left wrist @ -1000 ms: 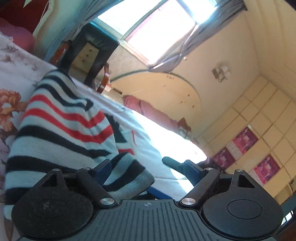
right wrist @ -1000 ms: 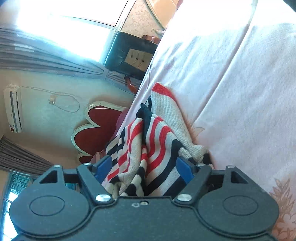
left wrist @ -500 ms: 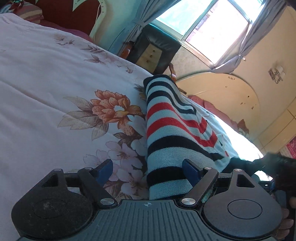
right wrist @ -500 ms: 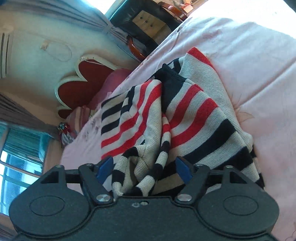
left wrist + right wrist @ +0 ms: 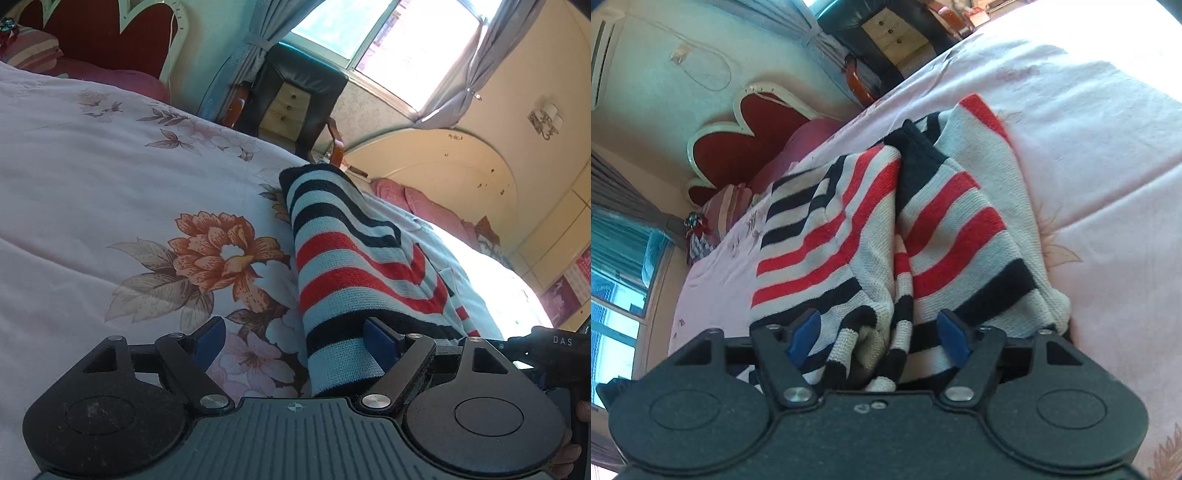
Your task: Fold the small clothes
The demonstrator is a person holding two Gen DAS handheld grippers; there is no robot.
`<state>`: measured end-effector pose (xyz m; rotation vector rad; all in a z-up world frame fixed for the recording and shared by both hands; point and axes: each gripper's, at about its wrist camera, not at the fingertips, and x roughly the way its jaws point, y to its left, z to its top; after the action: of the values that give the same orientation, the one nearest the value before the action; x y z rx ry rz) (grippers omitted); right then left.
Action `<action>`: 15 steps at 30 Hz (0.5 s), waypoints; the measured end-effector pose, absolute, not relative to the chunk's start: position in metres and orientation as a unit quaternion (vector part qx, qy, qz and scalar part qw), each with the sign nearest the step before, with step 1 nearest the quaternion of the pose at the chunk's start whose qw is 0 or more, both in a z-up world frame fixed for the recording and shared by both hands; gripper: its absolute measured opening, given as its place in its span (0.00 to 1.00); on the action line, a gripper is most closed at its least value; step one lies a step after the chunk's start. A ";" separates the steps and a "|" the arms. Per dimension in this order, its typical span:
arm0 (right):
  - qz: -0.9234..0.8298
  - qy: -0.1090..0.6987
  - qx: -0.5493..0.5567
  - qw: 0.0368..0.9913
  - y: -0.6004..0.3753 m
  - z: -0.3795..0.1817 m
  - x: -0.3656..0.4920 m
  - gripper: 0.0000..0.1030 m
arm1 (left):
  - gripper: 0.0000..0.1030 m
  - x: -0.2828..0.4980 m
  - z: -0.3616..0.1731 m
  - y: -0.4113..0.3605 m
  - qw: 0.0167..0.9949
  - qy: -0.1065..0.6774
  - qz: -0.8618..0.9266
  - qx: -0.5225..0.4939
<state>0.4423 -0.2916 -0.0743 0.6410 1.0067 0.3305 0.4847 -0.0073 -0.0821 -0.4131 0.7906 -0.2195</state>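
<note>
A knitted sweater with red, black and pale stripes [image 5: 343, 266] lies folded on the flowered bed sheet [image 5: 110, 192]. My left gripper [image 5: 295, 332] is open at its near end, one blue fingertip [image 5: 376, 334] over the knit and the other over the sheet. In the right wrist view the sweater [image 5: 945, 229] lies bunched in two lobes. My right gripper [image 5: 879, 325] has its jaws opening, with a loose fold of the sweater between them and the pads apart from it. Part of the right gripper's body [image 5: 554, 343] shows at the left view's right edge.
A red heart-shaped headboard [image 5: 738, 140] and pillows [image 5: 33, 51] stand at the bed's head. Past the far bed edge are a black chair with a small drawer unit [image 5: 291, 103] and a window [image 5: 388, 40]. A hand [image 5: 580, 413] shows at the lower right.
The left gripper swung left and down, so the sweater now sits to its right over the sheet. The right gripper rolled and closed in on the sweater's bunched folds, its jaws narrowing, then widening.
</note>
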 end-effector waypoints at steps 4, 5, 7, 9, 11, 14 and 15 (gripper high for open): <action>0.153 0.448 0.175 0.863 -0.258 -0.065 0.446 0.25 | 0.79 0.486 -0.083 -0.010 0.895 0.377 -0.111 -0.212; 0.163 0.420 0.138 0.882 -0.252 -0.057 0.439 0.23 | 0.79 0.483 -0.078 -0.012 0.900 0.363 -0.120 -0.211; 0.189 0.338 0.072 0.919 -0.245 -0.035 0.412 0.22 | 0.79 0.480 -0.073 -0.018 0.901 0.354 -0.138 -0.211; 0.205 0.305 0.064 0.928 -0.252 -0.026 0.397 0.22 | 0.79 0.482 -0.073 -0.032 0.900 0.364 -0.148 -0.189; 0.192 0.318 0.072 0.926 -0.267 -0.040 0.394 0.22 | 0.79 0.487 -0.079 -0.049 0.892 0.390 -0.158 -0.162; 0.160 0.372 0.134 0.905 -0.293 -0.085 0.405 0.22 | 0.79 0.489 -0.079 -0.070 0.894 0.397 -0.169 -0.121; 0.159 0.376 0.156 0.900 -0.297 -0.086 0.406 0.23 | 0.79 0.489 -0.076 -0.072 0.896 0.395 -0.168 -0.112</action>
<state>0.4058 -0.2970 -0.0856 0.3219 0.7774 0.3300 0.4893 -0.0717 -0.0761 -0.2318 0.8191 -0.3489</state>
